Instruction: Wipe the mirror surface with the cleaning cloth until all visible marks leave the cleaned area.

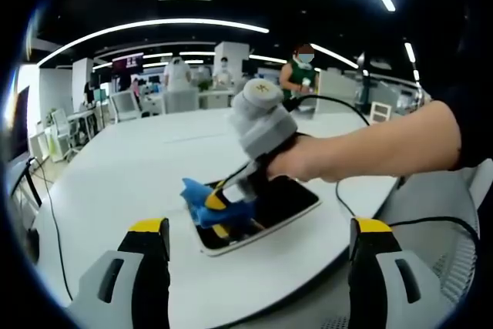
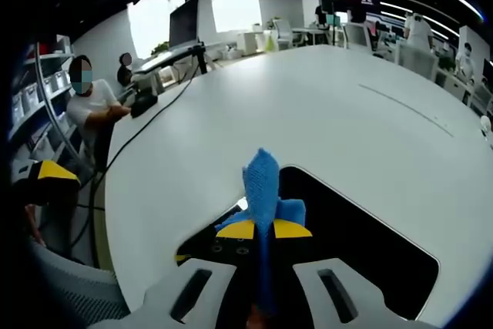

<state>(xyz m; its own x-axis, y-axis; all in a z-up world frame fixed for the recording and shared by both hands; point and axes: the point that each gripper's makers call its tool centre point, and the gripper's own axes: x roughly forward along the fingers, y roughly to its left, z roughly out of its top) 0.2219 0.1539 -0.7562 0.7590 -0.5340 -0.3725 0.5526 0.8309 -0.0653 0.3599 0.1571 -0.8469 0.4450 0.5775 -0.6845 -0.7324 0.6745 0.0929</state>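
A dark, white-framed mirror [image 1: 281, 202] lies flat on the white table [image 1: 139, 175]. In the left gripper view, the right gripper [image 1: 223, 209], held by a hand, presses a blue cloth [image 1: 202, 199] onto the mirror's left end. My left gripper [image 1: 258, 240] hangs open in front of the table edge, apart from the mirror, its yellow-tipped fingers [image 1: 146, 233] wide. In the right gripper view, my right gripper [image 2: 262, 230] is shut on the blue cloth [image 2: 263, 182], which sticks up over the mirror [image 2: 362, 248].
A black cable [image 1: 343, 105] runs from the right gripper across the table. Another cable [image 2: 146, 136] trails over the table [image 2: 308, 113] toward a seated person [image 2: 92, 109]. Desks, chairs and standing people fill the far room. A grey chair [image 1: 454, 221] stands at the right.
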